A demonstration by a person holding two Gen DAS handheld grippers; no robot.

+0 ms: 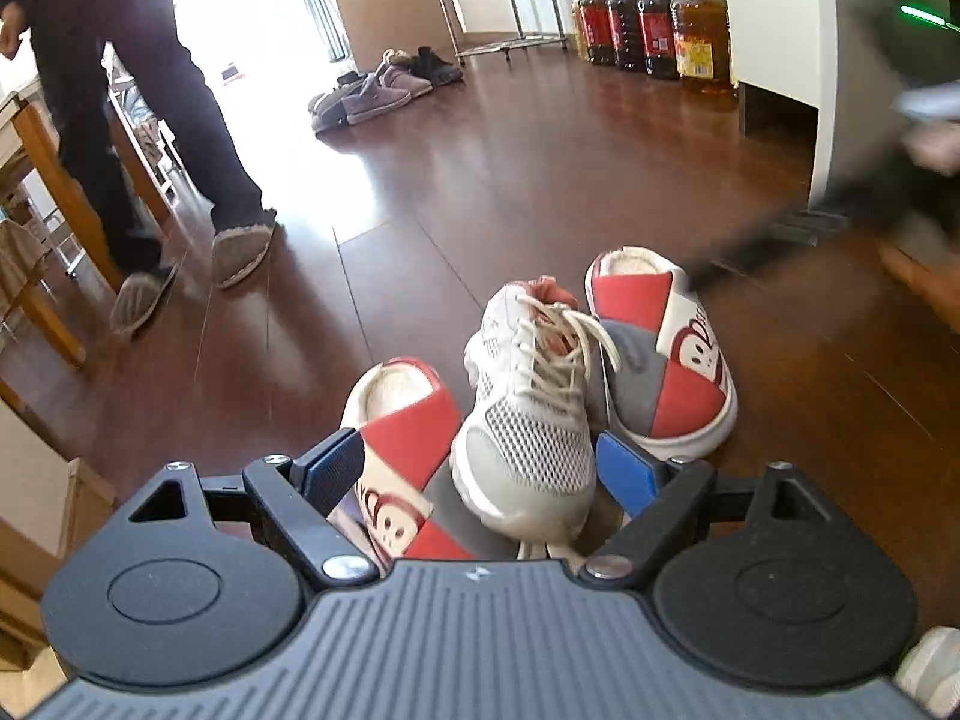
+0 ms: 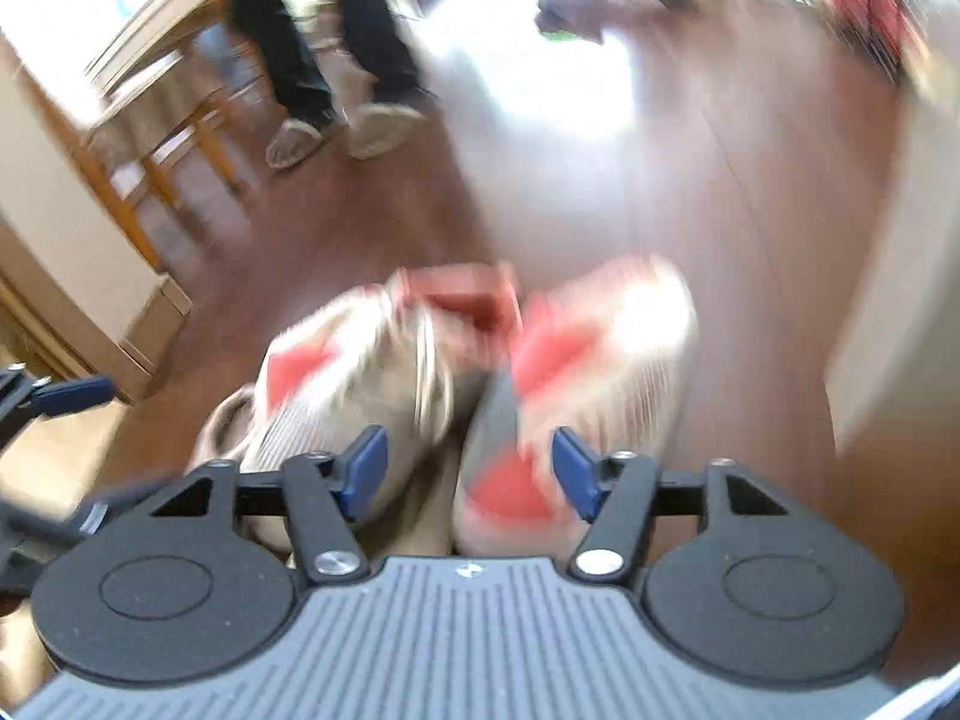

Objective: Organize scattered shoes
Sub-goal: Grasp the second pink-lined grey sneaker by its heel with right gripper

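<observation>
A white mesh sneaker (image 1: pixel 528 408) lies on the wood floor between two red, grey and white cartoon slippers, one at its left (image 1: pixel 402 456) and one at its right (image 1: pixel 666 360). My left gripper (image 1: pixel 480 468) is open just above them, its fingers either side of the sneaker's toe and the left slipper. In the blurred right wrist view my right gripper (image 2: pixel 468 468) is open over the same pile; the sneaker (image 2: pixel 360 396) and a slipper (image 2: pixel 576 384) show between and beyond its fingers. The right gripper shows as a dark blur in the left wrist view (image 1: pixel 870 192).
A person in dark trousers and slippers (image 1: pixel 240 246) stands at the left by wooden chairs (image 1: pixel 54 192). More grey and dark shoes (image 1: pixel 378 90) lie far back by a cardboard box. Oil and drink bottles (image 1: pixel 654 24) stand by the white wall. Another sneaker's edge (image 1: pixel 930 672) shows at bottom right.
</observation>
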